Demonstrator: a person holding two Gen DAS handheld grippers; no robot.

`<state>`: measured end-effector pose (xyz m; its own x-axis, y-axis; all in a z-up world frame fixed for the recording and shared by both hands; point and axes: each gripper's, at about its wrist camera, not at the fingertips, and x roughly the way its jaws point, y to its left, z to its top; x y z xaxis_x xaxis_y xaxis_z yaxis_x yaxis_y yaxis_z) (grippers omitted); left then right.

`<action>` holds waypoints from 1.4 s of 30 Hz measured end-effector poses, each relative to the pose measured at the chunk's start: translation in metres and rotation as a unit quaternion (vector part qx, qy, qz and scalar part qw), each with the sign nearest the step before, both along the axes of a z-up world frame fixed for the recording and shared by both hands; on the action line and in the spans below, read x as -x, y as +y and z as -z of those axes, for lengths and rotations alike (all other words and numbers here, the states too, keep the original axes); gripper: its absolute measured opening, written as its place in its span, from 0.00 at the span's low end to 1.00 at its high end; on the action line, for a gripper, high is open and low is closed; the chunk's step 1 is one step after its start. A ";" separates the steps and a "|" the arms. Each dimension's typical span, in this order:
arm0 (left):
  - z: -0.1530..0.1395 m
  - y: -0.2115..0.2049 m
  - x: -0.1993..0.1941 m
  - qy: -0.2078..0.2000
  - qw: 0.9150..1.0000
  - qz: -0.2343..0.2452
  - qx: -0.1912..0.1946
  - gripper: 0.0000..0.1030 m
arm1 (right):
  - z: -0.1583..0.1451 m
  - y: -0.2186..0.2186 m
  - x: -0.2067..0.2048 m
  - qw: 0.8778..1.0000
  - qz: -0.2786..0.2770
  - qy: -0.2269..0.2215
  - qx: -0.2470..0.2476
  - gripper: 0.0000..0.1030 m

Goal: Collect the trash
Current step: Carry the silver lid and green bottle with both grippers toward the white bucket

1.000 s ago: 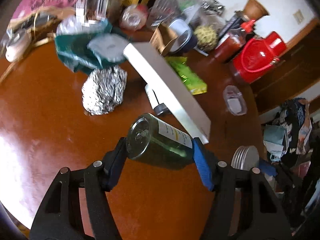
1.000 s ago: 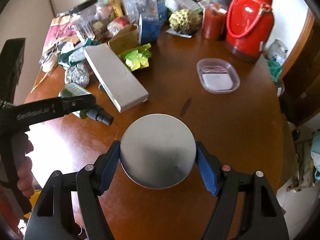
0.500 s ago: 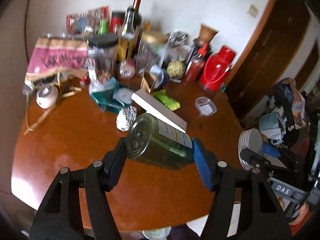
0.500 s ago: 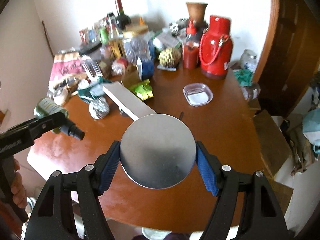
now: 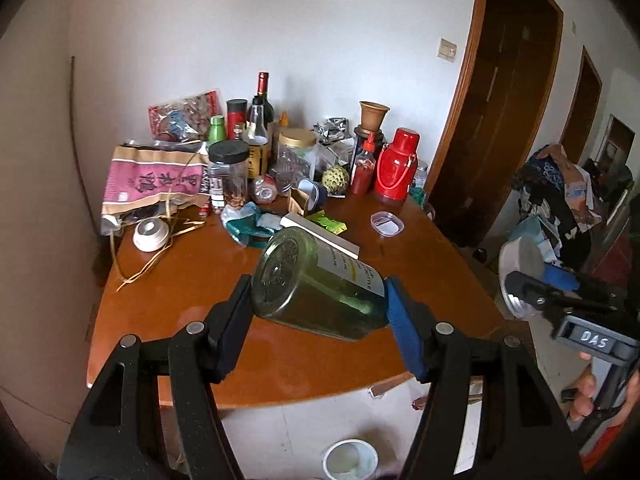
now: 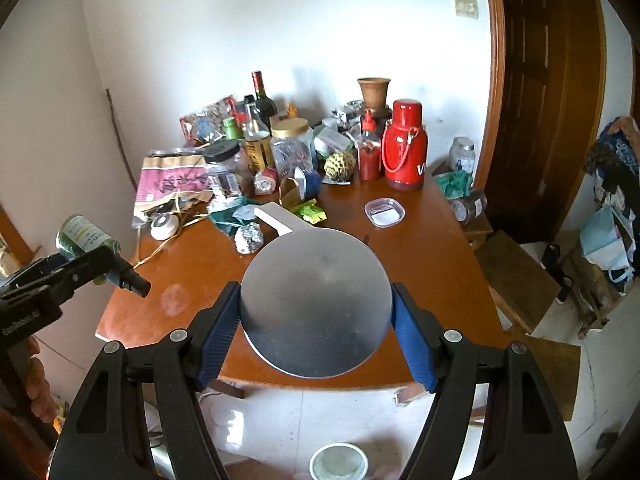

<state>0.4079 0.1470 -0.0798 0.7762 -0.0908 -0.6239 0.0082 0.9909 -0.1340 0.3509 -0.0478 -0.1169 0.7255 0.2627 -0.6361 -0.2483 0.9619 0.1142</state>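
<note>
My left gripper point(image 5: 318, 312) is shut on a green glass bottle point(image 5: 316, 284) that lies sideways between the blue pads, bottom toward the camera, held above the near part of the wooden table point(image 5: 180, 280). The same bottle point(image 6: 86, 238) shows at the left of the right wrist view. My right gripper point(image 6: 316, 316) is shut on a round silver tin point(image 6: 316, 304), flat face toward the camera, also above the near table edge. That tin point(image 5: 520, 268) appears at the right of the left wrist view. A ball of foil point(image 6: 249, 239) and green wrappers point(image 6: 310, 211) lie on the table.
Bottles, jars, a red thermos point(image 6: 404, 148), a white box point(image 6: 276, 220) and bags crowd the table's far side. A small clear dish point(image 6: 384, 212) sits right of centre. A white bucket point(image 6: 338, 462) stands on the floor below. A wooden stool point(image 6: 516, 276) and a door stand at the right.
Both grippers have risen and pulled back from the table, each keeping its load. The table has shrunk in both views, and the wall, door and floor have come into sight.
</note>
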 end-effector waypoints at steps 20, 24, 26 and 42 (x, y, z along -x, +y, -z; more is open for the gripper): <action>0.010 -0.122 0.152 0.004 0.998 -0.066 0.009 0.62 | 0.014 -0.094 0.133 0.997 -0.076 -0.006 0.012 0.68; 0.025 -0.146 0.179 0.023 0.997 -0.072 0.018 0.62 | 0.031 -0.110 0.150 0.996 -0.086 0.013 0.017 0.68; 0.033 -0.155 0.187 0.035 0.997 -0.073 0.021 0.62 | 0.042 -0.115 0.154 0.996 -0.088 0.026 0.017 0.68; 0.172 -0.159 0.172 0.166 0.985 -0.052 0.020 0.62 | 0.175 -0.104 0.134 0.985 -0.072 0.156 0.027 0.68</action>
<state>0.2361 -0.0120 -0.2522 0.5367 -0.0515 -0.8422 -0.1433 0.9781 -0.1511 0.2172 -0.1516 -0.2920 0.4501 0.3073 -0.8385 -0.3427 0.9265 0.1556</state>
